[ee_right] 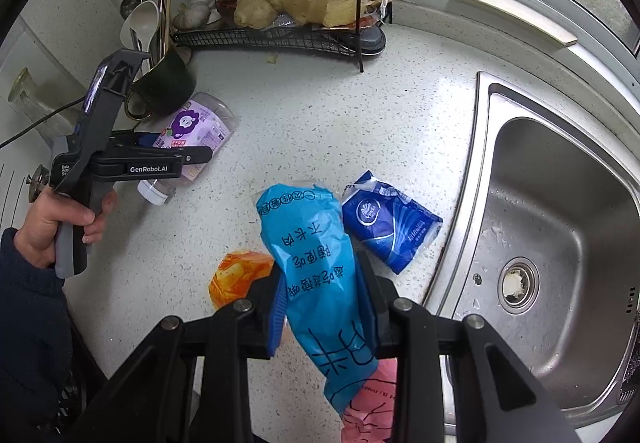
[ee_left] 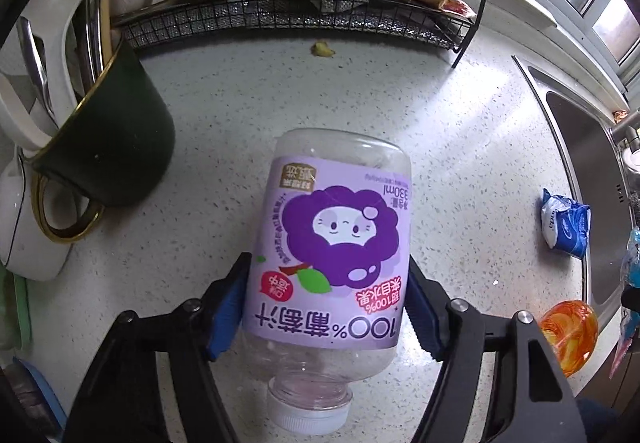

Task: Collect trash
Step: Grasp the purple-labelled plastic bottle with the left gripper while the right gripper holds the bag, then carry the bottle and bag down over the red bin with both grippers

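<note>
Between my left tool's [ee_left: 326, 313] blue pads [ee_left: 224, 317] lay the empty grape juice bottle [ee_left: 326, 263], on its side on the desk [ee_left: 460, 147], white cap [ee_left: 308, 417] toward me. Both pads met the purple label, so I judged the tool clamped on the bottle. A good pickup, I thought, meant squeezing gently at the label's middle, since thin clear plastic buckles and slips, then lifting straight up, clear of the dark green mug [ee_left: 116, 147] beside it. My right tool [ee_right: 324, 307] was pinched on a crumpled blue wrapper [ee_right: 316, 275], held above the desk. More trash waited: an orange wrapper [ee_right: 236, 275] just below it and a blue tissue pack [ee_right: 390, 231] near the steel sink [ee_right: 560, 243]. Speckled white stone ran back to a wire rack [ee_right: 280, 39] holding ginger [ee_right: 288, 1] and garlic, under a window.
</note>
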